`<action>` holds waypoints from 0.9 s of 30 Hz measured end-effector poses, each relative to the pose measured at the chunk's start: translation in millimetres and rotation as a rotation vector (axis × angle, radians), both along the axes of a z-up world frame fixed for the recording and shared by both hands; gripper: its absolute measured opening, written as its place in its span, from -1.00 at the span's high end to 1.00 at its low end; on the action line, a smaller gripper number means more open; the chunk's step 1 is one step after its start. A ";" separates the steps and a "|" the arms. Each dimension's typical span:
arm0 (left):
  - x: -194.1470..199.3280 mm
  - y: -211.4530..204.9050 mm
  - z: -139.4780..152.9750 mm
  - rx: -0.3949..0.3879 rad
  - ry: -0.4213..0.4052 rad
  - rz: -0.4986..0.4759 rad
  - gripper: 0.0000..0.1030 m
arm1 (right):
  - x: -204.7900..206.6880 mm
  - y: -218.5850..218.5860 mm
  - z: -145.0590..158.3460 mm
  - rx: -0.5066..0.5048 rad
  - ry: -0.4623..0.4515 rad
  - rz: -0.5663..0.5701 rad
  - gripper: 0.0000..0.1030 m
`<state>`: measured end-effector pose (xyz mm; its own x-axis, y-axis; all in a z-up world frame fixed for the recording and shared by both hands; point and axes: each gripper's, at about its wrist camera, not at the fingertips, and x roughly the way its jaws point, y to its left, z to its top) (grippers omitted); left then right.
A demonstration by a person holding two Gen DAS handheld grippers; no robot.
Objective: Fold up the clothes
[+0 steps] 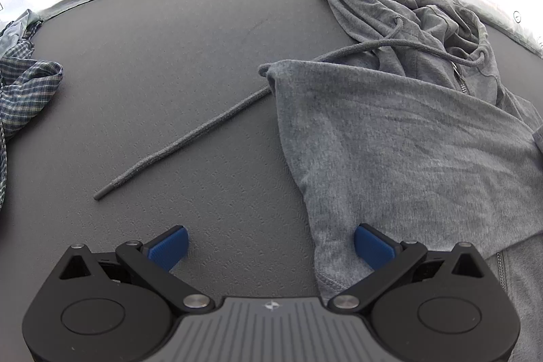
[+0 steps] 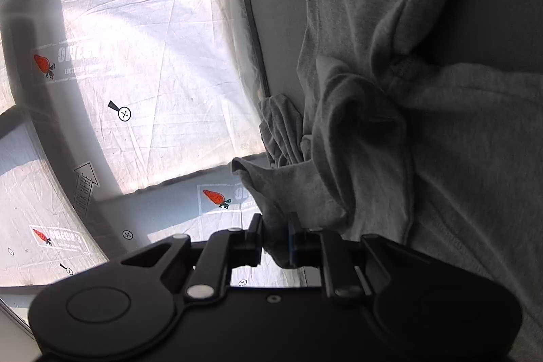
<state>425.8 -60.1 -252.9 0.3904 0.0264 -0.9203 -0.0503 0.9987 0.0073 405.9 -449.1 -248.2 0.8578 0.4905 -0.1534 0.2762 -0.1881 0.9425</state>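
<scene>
A grey zip hoodie lies on the dark grey table, hood bunched at the back right, one sleeve folded across its front. Its drawstring trails out to the left over the table. My left gripper hangs above the sleeve's cuff end, jaws wide open; the right blue pad is over the cloth, the left one over bare table, nothing pinched. In the right wrist view my right gripper is shut on a bunched fold of the grey hoodie, which hangs and drapes away from it.
A blue checked shirt lies crumpled at the table's left edge. A white printed sheet with carrot logos and arrows covers the floor beyond the table edge. Bright light washes out the far background.
</scene>
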 end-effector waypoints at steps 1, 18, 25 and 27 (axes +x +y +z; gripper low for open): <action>-0.7 -0.2 -0.3 0.000 -0.001 0.000 -1.00 | 2.4 10.5 -0.9 0.007 0.005 0.033 0.71; -4.5 2.8 -0.8 -0.001 -0.012 -0.003 -1.00 | 39.6 112.1 -12.6 0.046 0.072 0.399 0.71; -4.2 2.4 -0.6 -0.001 -0.013 -0.005 -1.00 | 52.8 135.7 -21.5 0.042 0.144 0.443 0.68; -4.8 2.6 -0.8 -0.001 -0.013 -0.006 -1.00 | 54.9 137.7 -20.3 0.033 0.153 0.449 0.64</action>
<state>420.9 -57.5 -253.7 0.4026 0.0230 -0.9151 -0.0445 0.9990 0.0055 460.8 -311.3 -268.5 0.5286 0.8145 -0.2391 0.4719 -0.0478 0.8804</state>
